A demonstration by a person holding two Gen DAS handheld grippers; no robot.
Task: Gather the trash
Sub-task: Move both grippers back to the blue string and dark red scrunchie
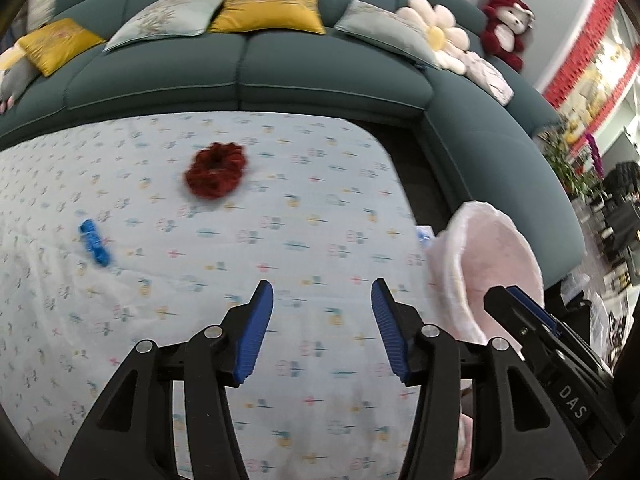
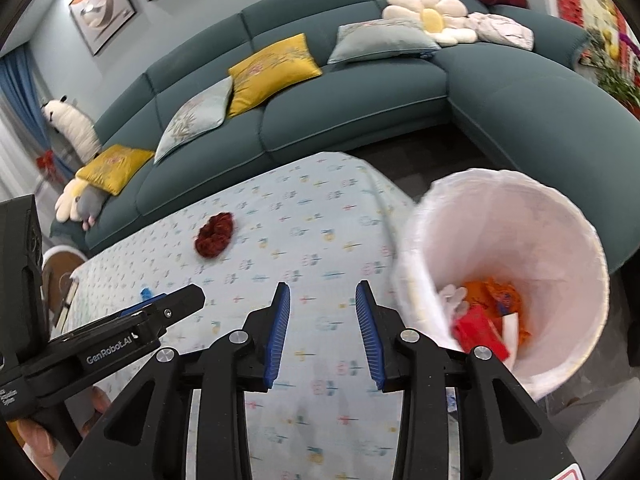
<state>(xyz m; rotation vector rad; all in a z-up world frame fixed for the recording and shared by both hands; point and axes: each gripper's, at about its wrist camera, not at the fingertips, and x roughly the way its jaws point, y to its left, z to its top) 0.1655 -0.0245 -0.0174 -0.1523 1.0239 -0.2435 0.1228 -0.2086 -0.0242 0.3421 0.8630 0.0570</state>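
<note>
A dark red ruffled scrunchie-like piece (image 1: 216, 176) (image 2: 215, 234) lies on the patterned tablecloth (image 1: 280, 216), far from both grippers. A small crumpled blue piece (image 1: 95, 243) (image 2: 146, 293) lies nearer, to the left. My left gripper (image 1: 322, 292) hangs open over bare cloth with nothing between its blue pads. My right gripper (image 2: 322, 292) is also open and holds nothing. It sits just left of a white lined bin (image 2: 520, 248) (image 1: 496, 264) at the table's right edge. The bin holds orange, red and white scraps (image 2: 488, 312).
A teal corner sofa (image 1: 248, 76) (image 2: 360, 112) wraps the far and right sides, with yellow and grey cushions, a flower pillow (image 1: 436, 32) and plush toys. A dark strip of floor (image 2: 420, 160) separates table and sofa. The left gripper's body (image 2: 120, 336) shows at the lower left.
</note>
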